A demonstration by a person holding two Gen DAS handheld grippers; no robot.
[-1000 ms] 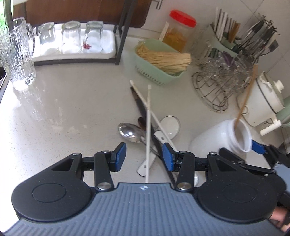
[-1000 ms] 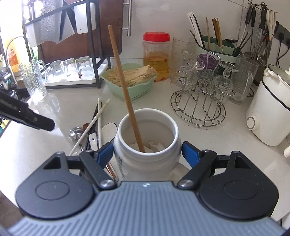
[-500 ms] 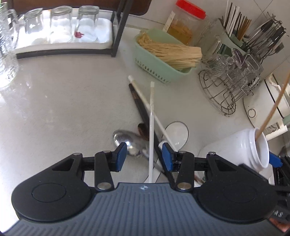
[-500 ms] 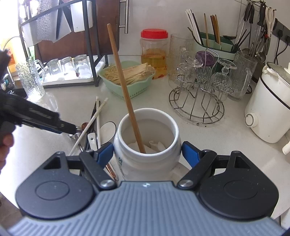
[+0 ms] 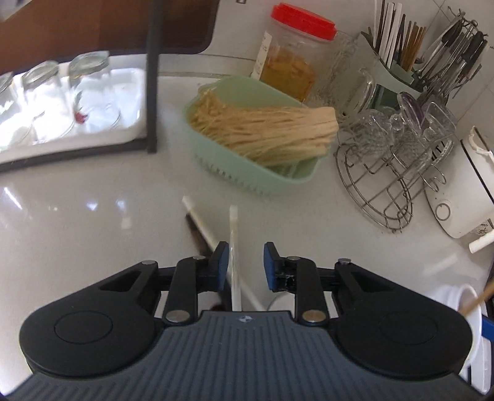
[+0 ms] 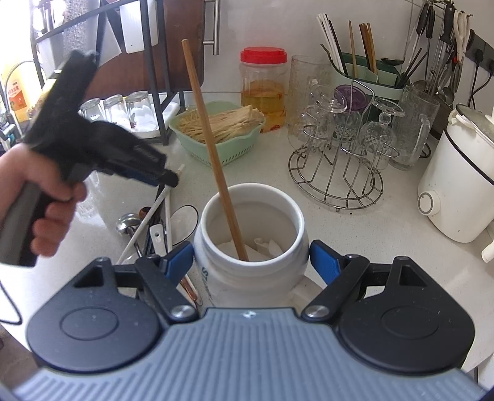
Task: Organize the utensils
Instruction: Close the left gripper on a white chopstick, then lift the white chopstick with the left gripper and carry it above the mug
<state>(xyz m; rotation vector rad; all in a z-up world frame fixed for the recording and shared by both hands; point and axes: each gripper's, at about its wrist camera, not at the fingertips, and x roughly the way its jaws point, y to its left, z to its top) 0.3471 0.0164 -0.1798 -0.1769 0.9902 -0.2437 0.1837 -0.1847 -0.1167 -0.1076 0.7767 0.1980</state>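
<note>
One slim white plastic chopstick point(image 5: 233, 246) lies lengthwise between the closing, not-yet-clamped jaws of the left gripper point(image 5: 244, 265), beside its left pad.

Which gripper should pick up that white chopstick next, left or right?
Left. The left gripper is closing around the white chopstick, while the right gripper is holding the white jar.

Daylight is glaring off the pale glossy surface point(image 5: 77, 216). A white tiled wall point(image 6: 262, 24) is backing it, and a black shelf frame point(image 5: 152, 77) is standing beside a brown cabinet point(image 6: 182, 40).
</note>
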